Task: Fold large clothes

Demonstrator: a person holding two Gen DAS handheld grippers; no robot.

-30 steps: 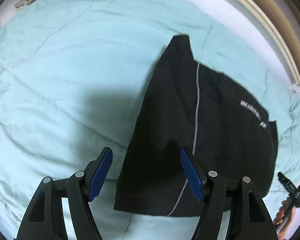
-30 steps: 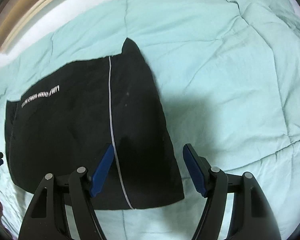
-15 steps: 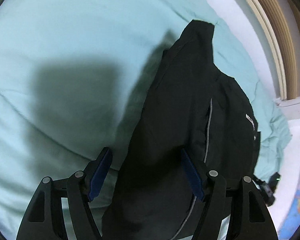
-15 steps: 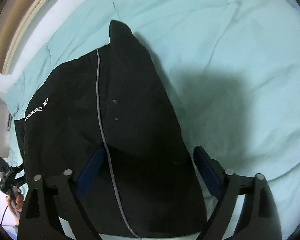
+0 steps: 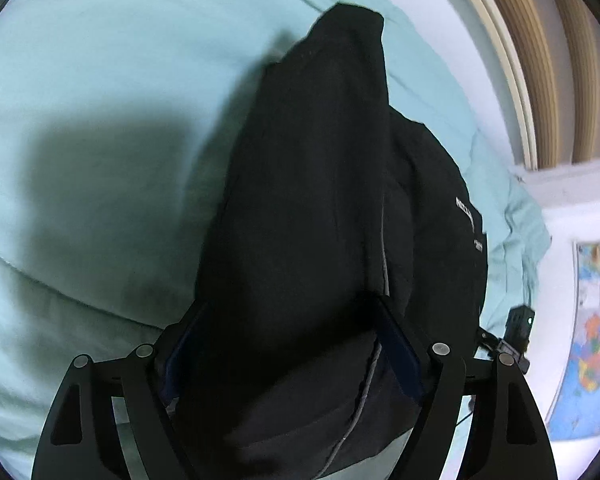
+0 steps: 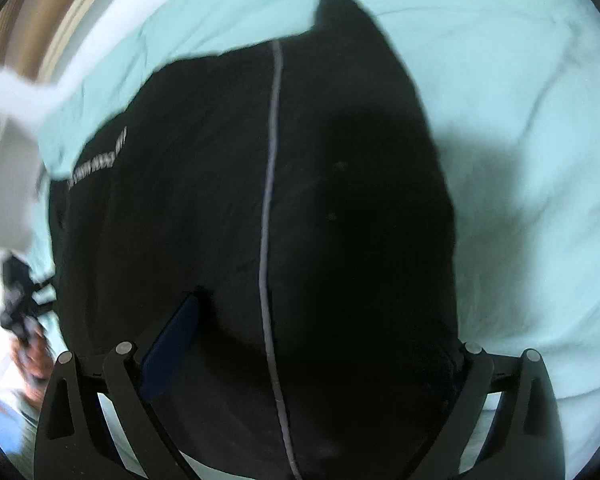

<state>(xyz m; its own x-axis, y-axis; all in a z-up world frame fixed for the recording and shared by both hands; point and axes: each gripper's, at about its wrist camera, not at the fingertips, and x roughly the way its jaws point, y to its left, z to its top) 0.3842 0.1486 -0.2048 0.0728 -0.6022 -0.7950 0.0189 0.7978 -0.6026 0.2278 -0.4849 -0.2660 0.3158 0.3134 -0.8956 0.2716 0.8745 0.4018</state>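
Since a second ago both of our grippers have dropped closer to the black garment (image 5: 312, 220), which now fills most of each wrist view where before it lay smaller and farther ahead. The garment lies flat on the pale green bedspread (image 5: 100, 120), with a thin grey stripe (image 6: 270, 184) running along it and a line of white lettering (image 6: 100, 156) near one edge.

Our left gripper (image 5: 290, 346) straddles the near end of the cloth: dark fabric rises up between its blue pads, and its jaws have just been opening. They stand wide, and we cannot see either pad pressing the cloth.

Our right gripper (image 6: 320, 344) has also just been opening, and its jaws are spread very wide with the garment and its stripe between them; only the left-hand blue pad (image 6: 170, 350) shows clearly, lying on the fabric without pinching it.

Beyond the bed, a wooden frame (image 5: 556, 60) curves past, and a colourful map (image 5: 592, 332) shows at the left view's edge.
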